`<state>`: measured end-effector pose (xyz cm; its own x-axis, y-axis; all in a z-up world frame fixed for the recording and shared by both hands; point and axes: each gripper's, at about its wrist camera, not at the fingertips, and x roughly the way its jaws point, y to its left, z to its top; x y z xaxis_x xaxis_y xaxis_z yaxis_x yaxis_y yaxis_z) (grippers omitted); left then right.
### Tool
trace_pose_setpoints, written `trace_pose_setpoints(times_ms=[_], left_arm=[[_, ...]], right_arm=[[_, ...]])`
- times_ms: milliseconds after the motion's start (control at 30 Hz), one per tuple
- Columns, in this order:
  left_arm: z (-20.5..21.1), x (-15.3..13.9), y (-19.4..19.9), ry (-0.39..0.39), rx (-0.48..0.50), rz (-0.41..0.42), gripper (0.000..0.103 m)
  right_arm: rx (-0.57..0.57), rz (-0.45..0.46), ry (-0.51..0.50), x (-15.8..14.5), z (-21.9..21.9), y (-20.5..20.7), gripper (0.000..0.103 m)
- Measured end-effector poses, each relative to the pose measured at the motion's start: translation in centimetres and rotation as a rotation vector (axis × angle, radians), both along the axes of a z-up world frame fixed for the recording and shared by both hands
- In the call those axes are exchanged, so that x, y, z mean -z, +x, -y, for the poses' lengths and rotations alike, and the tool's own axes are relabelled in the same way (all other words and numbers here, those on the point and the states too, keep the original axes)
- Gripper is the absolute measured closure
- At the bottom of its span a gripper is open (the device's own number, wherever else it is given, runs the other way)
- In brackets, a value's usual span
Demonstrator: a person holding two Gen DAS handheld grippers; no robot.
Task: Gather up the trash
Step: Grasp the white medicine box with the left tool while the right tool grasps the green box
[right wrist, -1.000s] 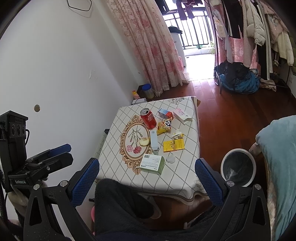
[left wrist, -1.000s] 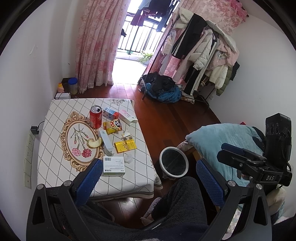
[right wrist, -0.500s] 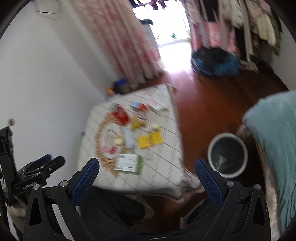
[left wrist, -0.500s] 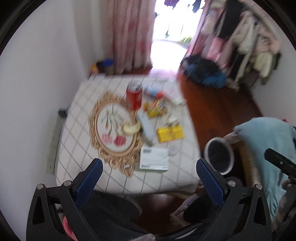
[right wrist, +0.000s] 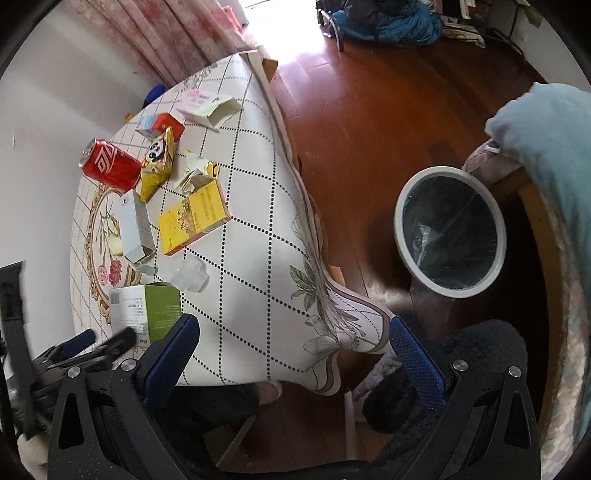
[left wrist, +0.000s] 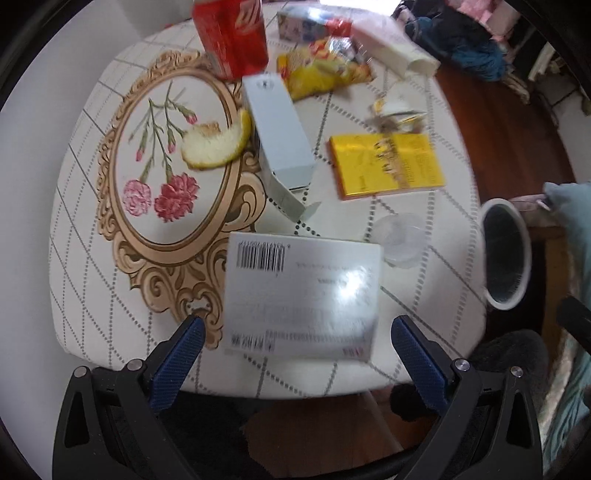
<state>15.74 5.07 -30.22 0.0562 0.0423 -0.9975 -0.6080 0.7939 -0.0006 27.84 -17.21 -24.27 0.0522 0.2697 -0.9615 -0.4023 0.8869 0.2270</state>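
— While the left gripper (left wrist: 295,354) hangs over the near edge of the table (left wrist: 85,236), what lies under it?

— A flat white box (left wrist: 303,291) with a barcode at one corner and fine print across its glossy top. From the right wrist view its side panel is green (right wrist: 164,310). It sits between the blue pads, which do not touch it; the jaws stand wide and are closing.

— And the rest of the trash?

— Spread over the checked cloth beyond it: a long pale carton (left wrist: 277,140) with an open flap, a curved fruit peel (left wrist: 218,142) on the floral medallion, a yellow packet (left wrist: 386,166), a crumpled clear plastic cup (left wrist: 400,236), a red soda can (left wrist: 232,33) standing upright, a yellow snack bag (left wrist: 321,74), and a small blue and red carton (right wrist: 160,125).

— Where is the bin?

— A round white-rimmed bin (right wrist: 450,230) with a dark liner stands on the wooden floor, off the table's right side, well apart from the box.

— The right gripper (right wrist: 291,358)?

— Its fingers are spread wide with nothing between them, over the table's corner.
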Motion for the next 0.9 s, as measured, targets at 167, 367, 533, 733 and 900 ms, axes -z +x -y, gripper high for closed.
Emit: trace_pose_setpoints(times_ms=[167,367,533,733,900], left_arm=[[-1.8,-1.6,-2.0,0.057,-0.075,0.070,0.016],[-7.8,-3.4,-6.6,0.196,-0.226,0.081,0.016],[-13.0,-2.2,-9.3,0.173,-0.340,0.070,0.016],[-15.2,-1.1,-9.8,0.134,-0.378,0.088,0.016],[-15.6,-0.7,-9.6,0.135,-0.372,0.103,0.016]], right_arm=[[-0.040,-0.013,-0.005,0.1,-2.3,0.6,0.000],[-0.138,-0.030,0.023,-0.4,-8.4,0.3,0.000],[-0.240,-0.052,0.091,-0.1,-16.8,-0.4,0.038],[-0.335,-0.115,0.045,3.0,-25.4,-0.8,0.037],[-0.398,-0.128,-0.061,6.2,-28.5,-2.1,0.038]])
